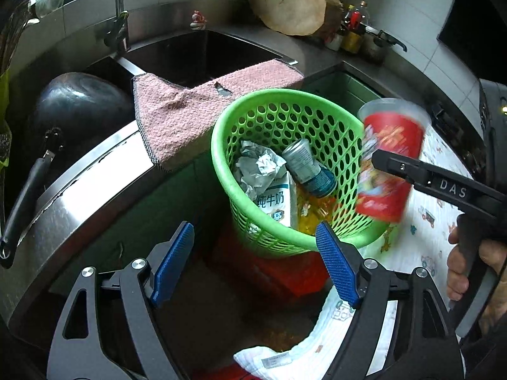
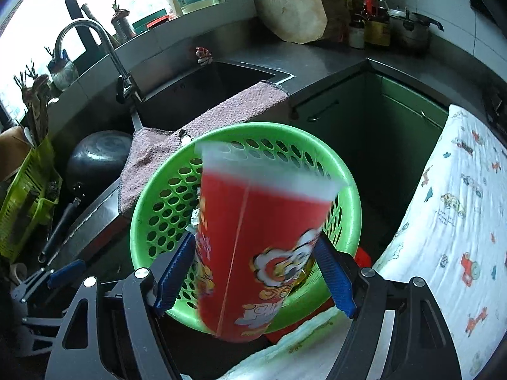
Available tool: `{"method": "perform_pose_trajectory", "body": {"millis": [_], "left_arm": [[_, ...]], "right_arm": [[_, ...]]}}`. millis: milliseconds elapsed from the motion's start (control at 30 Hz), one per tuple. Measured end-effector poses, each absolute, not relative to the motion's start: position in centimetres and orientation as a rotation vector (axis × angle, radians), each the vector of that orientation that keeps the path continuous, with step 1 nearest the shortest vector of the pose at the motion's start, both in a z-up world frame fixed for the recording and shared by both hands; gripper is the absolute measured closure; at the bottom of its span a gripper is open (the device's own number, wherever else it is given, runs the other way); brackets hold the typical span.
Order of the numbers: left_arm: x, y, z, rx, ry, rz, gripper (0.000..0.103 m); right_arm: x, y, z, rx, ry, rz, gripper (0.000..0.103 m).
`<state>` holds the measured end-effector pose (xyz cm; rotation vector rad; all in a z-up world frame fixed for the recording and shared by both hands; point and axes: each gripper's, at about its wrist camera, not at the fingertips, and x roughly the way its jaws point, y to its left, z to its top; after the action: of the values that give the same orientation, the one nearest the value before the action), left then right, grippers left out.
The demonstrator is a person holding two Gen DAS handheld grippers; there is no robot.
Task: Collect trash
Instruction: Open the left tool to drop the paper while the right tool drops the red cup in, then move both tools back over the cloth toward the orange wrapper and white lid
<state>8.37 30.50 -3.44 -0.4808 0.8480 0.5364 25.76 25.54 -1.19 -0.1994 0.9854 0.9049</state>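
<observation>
A green perforated basket (image 1: 285, 104) stands below the counter and holds crumpled paper (image 1: 258, 164), a milk carton (image 1: 275, 202), a can (image 1: 309, 167) and yellow wrappers (image 1: 317, 212). A red popcorn cup (image 2: 253, 247) sits between the blue pads of my right gripper (image 2: 256, 272), tilted over the basket rim (image 2: 177, 171) and blurred by motion. The cup also shows in the left wrist view (image 1: 389, 164), with a right gripper finger (image 1: 421, 174) across it. My left gripper (image 1: 256, 262) is open and empty, just in front of the basket.
A pink towel (image 1: 177, 117) hangs over the sink edge (image 1: 202, 50). A black wok (image 1: 76, 101) sits at the left. A printed white cloth (image 2: 450, 221) covers the right counter. A round wooden block (image 2: 291, 9), bottles and a pot stand at the back.
</observation>
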Motion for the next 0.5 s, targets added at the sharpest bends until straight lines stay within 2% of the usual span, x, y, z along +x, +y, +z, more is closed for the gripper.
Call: {"method": "perform_pose_trajectory", "body": {"millis": [100, 500], "left_arm": [[8.4, 30.4, -3.5, -0.485, 0.851, 0.536, 0.024], [9.2, 28.3, -2.1, -0.445, 0.837, 0.498, 0.024]], "right_arm": [[25.6, 25.3, -0.8, -0.209, 0.975, 0.907, 0.026], [24.5, 20.5, 1.6, -0.199, 0.944, 0.903, 0.024]]}}
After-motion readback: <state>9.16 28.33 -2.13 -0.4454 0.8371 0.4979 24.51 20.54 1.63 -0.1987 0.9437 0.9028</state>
